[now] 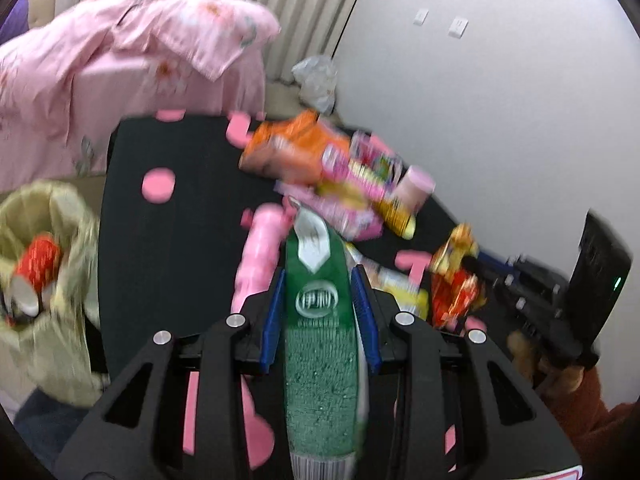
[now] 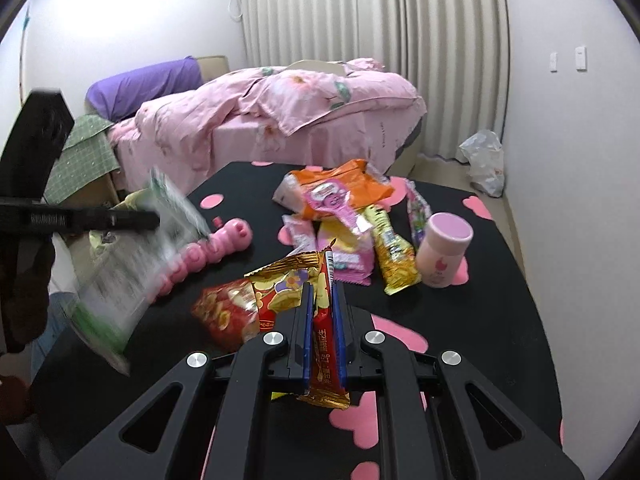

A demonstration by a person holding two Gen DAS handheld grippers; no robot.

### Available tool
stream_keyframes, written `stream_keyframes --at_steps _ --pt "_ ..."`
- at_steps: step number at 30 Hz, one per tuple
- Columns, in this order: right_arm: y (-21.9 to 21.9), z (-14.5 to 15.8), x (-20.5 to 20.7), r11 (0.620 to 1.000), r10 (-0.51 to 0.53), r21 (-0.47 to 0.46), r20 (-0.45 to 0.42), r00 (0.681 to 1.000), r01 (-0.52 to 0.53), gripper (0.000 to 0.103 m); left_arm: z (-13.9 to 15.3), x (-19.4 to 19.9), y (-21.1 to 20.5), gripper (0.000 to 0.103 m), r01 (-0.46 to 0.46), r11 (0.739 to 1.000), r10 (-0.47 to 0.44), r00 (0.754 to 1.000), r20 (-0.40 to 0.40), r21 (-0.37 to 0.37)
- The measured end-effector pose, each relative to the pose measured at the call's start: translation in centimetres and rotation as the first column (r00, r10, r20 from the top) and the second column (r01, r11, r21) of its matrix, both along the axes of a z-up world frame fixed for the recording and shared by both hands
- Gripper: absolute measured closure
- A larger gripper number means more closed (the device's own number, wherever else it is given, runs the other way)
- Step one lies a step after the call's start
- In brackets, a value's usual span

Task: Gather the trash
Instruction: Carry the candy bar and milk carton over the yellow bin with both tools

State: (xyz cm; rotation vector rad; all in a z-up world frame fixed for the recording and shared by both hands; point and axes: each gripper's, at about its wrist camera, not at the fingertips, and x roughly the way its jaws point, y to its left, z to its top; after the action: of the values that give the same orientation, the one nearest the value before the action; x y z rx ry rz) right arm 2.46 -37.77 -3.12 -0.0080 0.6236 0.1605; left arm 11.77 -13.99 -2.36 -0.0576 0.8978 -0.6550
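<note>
The left gripper [image 1: 318, 280] is clamped on a green-and-white plastic snack pouch [image 1: 320, 320], long axis along the fingers. The olive-lined trash bin [image 1: 44, 240] stands beyond the table's left edge [image 1: 105, 216], nearer this gripper. The right gripper [image 2: 322, 304] pinches a red-and-gold foil wrapper [image 2: 326, 344] over the near edge.

The narrow red-and-gold foil snack wrapper [image 2: 325, 344] at six o'clock shows "15g" among Chinese characters and a barcode; other print is too blurred.

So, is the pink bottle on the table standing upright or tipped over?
Upright. The pink bottle stands on its base on the black table, cap on top, beside the yellow wrapper.
</note>
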Motion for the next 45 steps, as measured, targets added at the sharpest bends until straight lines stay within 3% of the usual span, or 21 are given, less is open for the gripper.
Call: stream_keyframes --at_steps 5,9,16,23,26,31,34,37,42,45 --pt "0.6 -0.9 -0.1 1.0 0.013 0.009 -0.035 0.999 -0.013 0.092 -2.7 -0.7 1.1 0.07 0.004 1.0 -0.003 0.997 -0.082 0.011" --pt "0.8 -1.6 0.1 0.999 0.021 0.026 -0.06 0.998 -0.019 0.092 -2.9 0.7 0.5 0.056 0.072 0.997 -0.074 0.987 -0.143 -0.019" --pt "1.2 -2.0 -0.1 1.0 0.022 0.006 -0.064 0.998 -0.022 0.092 -2.0 1.9 -1.9 0.056 0.099 0.988 -0.085 0.99 -0.112 0.121" --pt "-1.5 -1.9 -0.8 0.998 -0.042 0.052 -0.059 0.997 0.045 0.092 -3.0 -1.9 -4.0 0.034 0.171 0.96 -0.168 0.985 -0.033 0.223" --pt "-2.9 -1.9 -1.3 0.993 -0.075 0.084 -0.057 0.996 0.079 0.092 -3.6 -1.2 -4.6 0.033 0.168 0.955 -0.157 0.985 -0.065 0.243" --pt "-3.7 -2.2 -1.7 0.989 -0.093 0.111 -0.057 0.994 0.099 0.092 -4.5 0.4 -6.9 0.033 0.178 0.926 -0.158 0.984 -0.086 0.333" --pt "-3.6 -2.3 -1.8 0.989 -0.09 0.11 -0.051 0.995 0.095 0.092 -5.3 1.5 -7.4 0.045 0.163 0.92 -0.132 0.985 -0.11 0.355" --pt "-3.4 -2.0 -2.0 0.991 -0.085 0.101 -0.035 0.996 0.089 0.092 -4.6 1.6 -6.4 0.045 0.13 0.945 -0.099 0.988 -0.118 0.298" --pt "-3.5 -0.9 -2.3 0.989 -0.083 0.123 0.0 0.997 0.083 0.092 0.5 -1.1 -3.6 0.045 0.072 0.984 -0.082 0.995 0.058 0.161" --pt "-2.8 -0.4 -2.3 0.991 -0.069 0.12 0.015 0.997 0.067 0.092 2.7 -2.5 -1.7 0.045 0.029 0.993 -0.047 0.986 0.157 0.114"
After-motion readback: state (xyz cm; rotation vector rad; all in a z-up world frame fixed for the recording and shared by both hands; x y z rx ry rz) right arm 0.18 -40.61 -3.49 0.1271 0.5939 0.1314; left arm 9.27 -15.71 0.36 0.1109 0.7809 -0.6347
